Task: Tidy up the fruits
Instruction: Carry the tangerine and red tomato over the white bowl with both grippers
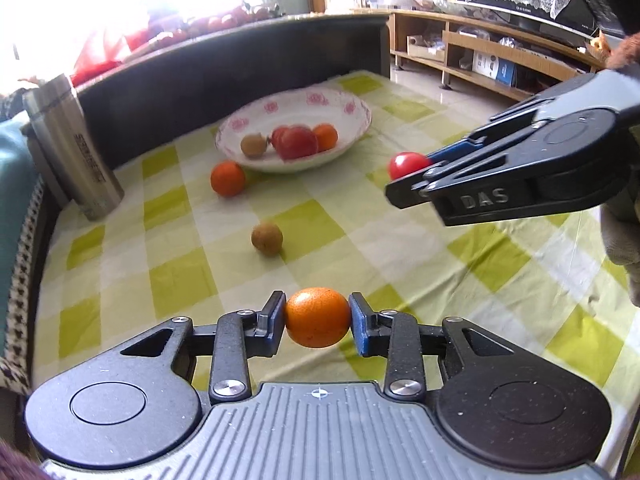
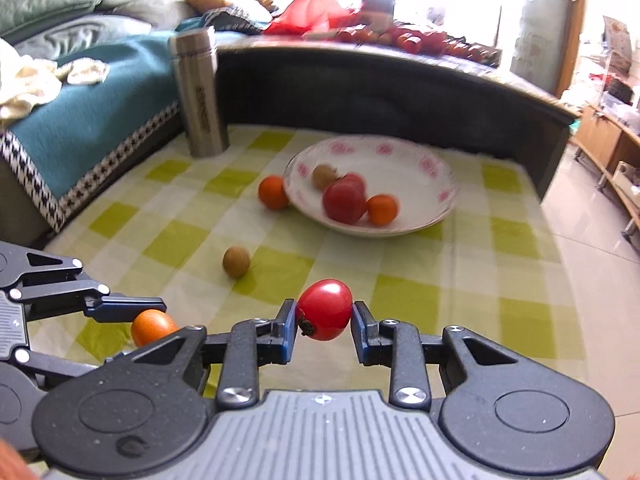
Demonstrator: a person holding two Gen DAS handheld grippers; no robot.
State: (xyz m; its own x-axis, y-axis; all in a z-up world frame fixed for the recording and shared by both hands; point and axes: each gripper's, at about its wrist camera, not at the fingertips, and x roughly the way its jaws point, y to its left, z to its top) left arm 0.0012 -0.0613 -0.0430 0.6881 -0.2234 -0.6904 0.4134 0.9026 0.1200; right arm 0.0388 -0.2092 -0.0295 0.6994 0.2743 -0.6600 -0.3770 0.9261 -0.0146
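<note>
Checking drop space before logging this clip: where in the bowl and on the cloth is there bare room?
Bowl: the far and right part is bare; its near-left is crowded with fruit. The cloth right of the bowl is bare. An orange crowds the bowl's left rim, a brown fruit nearer.

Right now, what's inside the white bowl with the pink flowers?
The bowl holds two red tomatoes, pressed close together, an orange fruit and a small brown fruit. Anything behind the tomatoes is hidden.

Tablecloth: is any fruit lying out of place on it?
Yes. One orange touches the outside of the bowl, and one brown fruit sits alone on the tablecloth. The other loose fruits are held by the grippers.
</note>
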